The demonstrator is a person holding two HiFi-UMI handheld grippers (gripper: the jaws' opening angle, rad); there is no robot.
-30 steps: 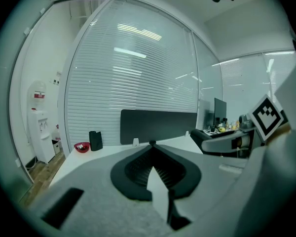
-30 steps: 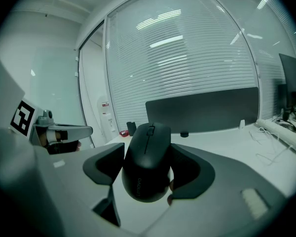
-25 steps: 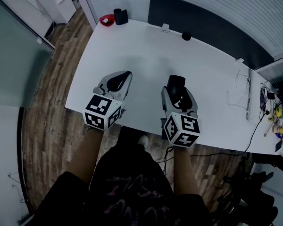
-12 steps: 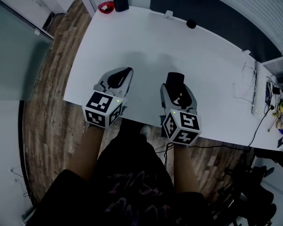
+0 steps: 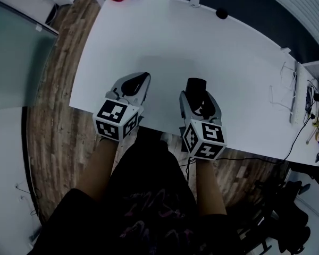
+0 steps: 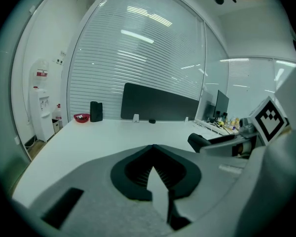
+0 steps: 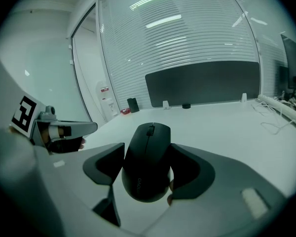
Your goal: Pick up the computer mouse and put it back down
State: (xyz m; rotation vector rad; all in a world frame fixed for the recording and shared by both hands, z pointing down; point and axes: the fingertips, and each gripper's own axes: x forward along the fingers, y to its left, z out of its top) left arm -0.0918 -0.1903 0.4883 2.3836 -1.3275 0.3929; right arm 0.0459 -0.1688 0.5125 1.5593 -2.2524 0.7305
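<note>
Now the right hand-held gripper point(image 7: 147, 151) grips a rounded black computer mouse point(image 7: 146, 168)

Left gripper point(image 5: 141, 79), right gripper point(image 5: 196, 89): grey shells, black fingers point(image 6: 128, 174), black-white marker cubes point(image 5: 116, 120); dark patterned shirt point(image 5: 143, 206).

Fig.: L forearm point(image 5: 98, 163) & R forearm point(image 5: 204, 187) reach fwd side by side, each ending at its gripper's marker cube point(image 5: 117, 124). L gripper point(image 5: 142, 78): jaws together at tips, nothing between; points fwd & slightly down, angled toward R. R gripper point(image 5: 198, 97): pads pressed on both flanks of mouse point(image 7: 147, 162); points fwd & down. Grippers near, not touching.
</note>
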